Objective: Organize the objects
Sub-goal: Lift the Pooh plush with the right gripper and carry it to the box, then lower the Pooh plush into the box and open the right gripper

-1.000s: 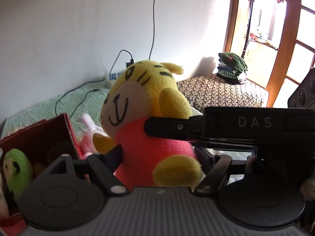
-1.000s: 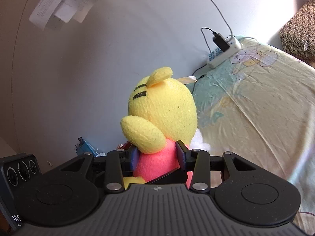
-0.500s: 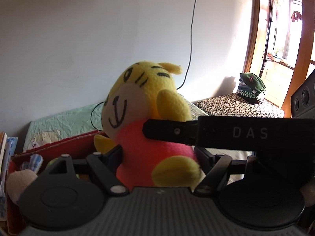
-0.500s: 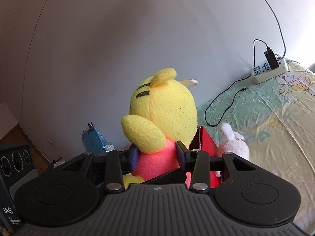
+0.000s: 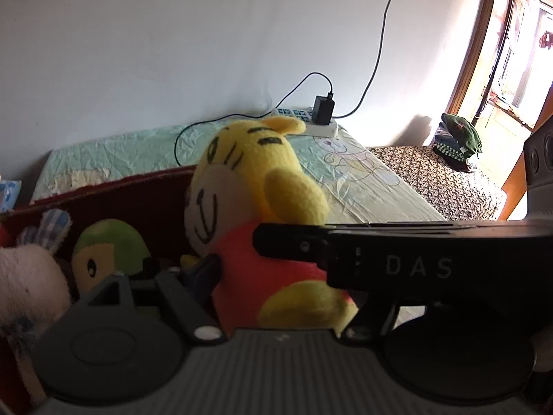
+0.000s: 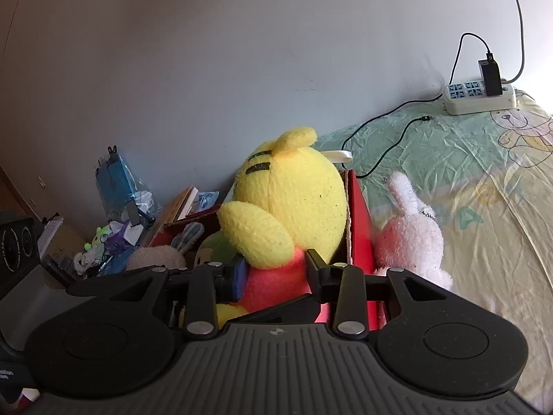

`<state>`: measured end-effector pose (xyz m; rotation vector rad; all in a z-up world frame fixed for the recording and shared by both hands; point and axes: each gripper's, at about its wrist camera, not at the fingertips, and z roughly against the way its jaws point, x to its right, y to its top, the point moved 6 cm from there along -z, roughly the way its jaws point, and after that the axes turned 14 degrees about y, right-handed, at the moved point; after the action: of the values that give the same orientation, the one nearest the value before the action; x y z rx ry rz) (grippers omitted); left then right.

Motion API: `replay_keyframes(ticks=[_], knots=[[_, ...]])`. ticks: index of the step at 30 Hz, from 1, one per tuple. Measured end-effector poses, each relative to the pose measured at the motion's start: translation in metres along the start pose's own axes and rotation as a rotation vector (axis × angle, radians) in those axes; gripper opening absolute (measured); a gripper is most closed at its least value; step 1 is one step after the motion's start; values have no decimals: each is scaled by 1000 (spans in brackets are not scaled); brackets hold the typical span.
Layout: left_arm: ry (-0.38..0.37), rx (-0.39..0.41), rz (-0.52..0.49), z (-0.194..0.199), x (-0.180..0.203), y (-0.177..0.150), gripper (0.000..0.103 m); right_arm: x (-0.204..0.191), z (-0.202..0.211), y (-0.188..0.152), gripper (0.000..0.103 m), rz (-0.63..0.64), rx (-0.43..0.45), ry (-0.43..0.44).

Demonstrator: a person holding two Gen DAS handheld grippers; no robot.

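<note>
Both grippers are shut on one yellow tiger plush with a red body point(image 5: 262, 214), seen from behind in the right wrist view point(image 6: 293, 207). My left gripper point(image 5: 276, 276) squeezes its body from the front side. My right gripper point(image 6: 274, 269) squeezes it from the back. The plush hangs over the open red box point(image 6: 359, 228), whose far wall shows in the left wrist view point(image 5: 131, 193). Inside the box lie a green and yellow plush point(image 5: 110, 252) and a beige plush with a checked ear point(image 5: 31, 276).
A white rabbit plush point(image 6: 411, 238) lies on the bed sheet point(image 6: 466, 180) just right of the box. A power strip with a charger point(image 6: 480, 97) sits by the wall. Books and clutter point(image 6: 117, 228) are piled left of the box. Folded clothes point(image 5: 456, 141) rest on a patterned stool.
Both grippers carried the tiger plush down and over the red box. The box interior and its toys came into view below the plush. Both grips stayed shut.
</note>
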<state>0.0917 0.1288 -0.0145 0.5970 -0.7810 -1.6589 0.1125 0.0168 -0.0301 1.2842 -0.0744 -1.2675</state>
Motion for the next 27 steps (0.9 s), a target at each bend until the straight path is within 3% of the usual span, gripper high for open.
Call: replay_keyframes(ticks=[6, 10, 17, 27], knots=[[-29, -38, 13, -11, 1, -7, 73, 3, -7, -4, 39, -4, -62, -32], [-13, -36, -21, -15, 8, -11, 79, 5, -5, -4, 40, -25, -46, -28], [-15, -66, -21, -21, 5, -17, 79, 3, 4, -4, 39, -53, 5, -5], [-5, -97, 2, -23, 2, -19, 80, 11, 1, -13, 35, -95, 6, -4]])
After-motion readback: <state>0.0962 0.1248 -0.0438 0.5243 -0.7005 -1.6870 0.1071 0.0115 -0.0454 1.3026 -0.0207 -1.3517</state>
